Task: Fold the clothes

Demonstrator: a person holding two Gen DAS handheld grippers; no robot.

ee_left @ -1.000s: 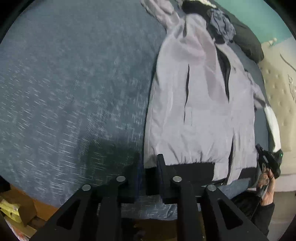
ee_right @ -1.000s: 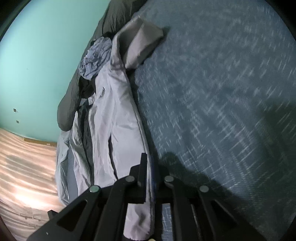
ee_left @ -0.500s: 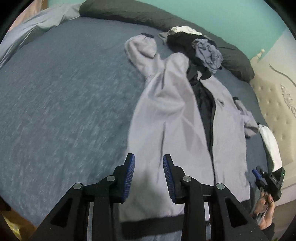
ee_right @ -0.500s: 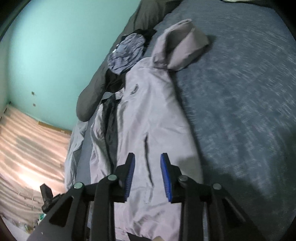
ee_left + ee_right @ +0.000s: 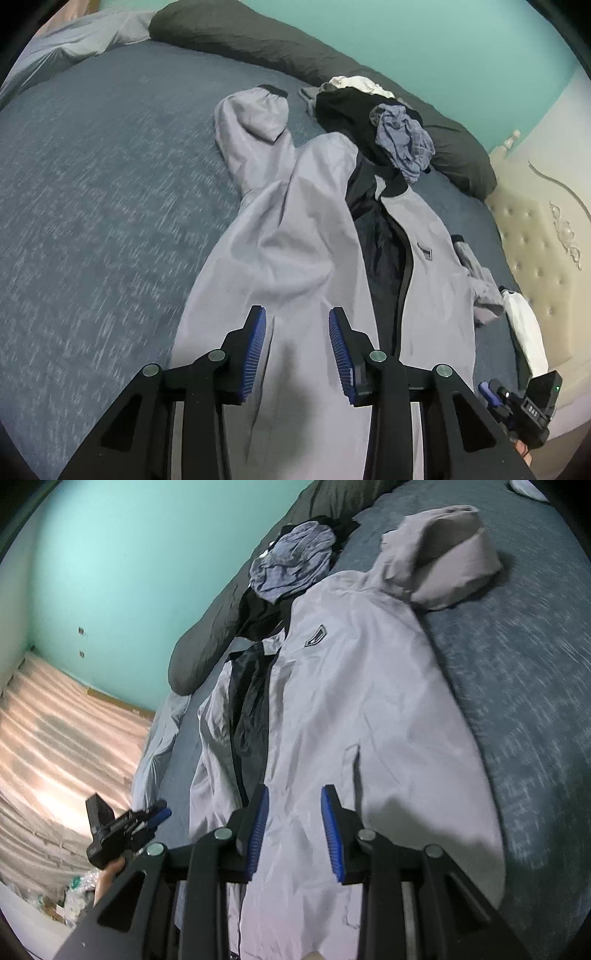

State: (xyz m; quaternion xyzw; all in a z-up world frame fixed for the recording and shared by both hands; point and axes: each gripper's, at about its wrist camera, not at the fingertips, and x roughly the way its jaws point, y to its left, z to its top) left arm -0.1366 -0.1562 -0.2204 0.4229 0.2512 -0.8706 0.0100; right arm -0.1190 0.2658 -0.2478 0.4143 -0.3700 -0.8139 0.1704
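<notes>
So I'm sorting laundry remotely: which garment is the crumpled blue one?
On the blue bed, look near the dark long pillow. Above the grey jacket collar, the crumpled blue garment sits atop black clothing, the only bluish bundle there.

Left gripper [image 5: 297,350]: jaws apart, nothing between; grey jacket [image 5: 295,236] directly below. Leftward: bare blue bedspread [image 5: 92,221], unobstructed. Far ahead: clothes pile [image 5: 369,118] and dark bolster [image 5: 258,44] block passage. Rightward: right gripper [image 5: 517,406], white garment [image 5: 524,325].
</notes>
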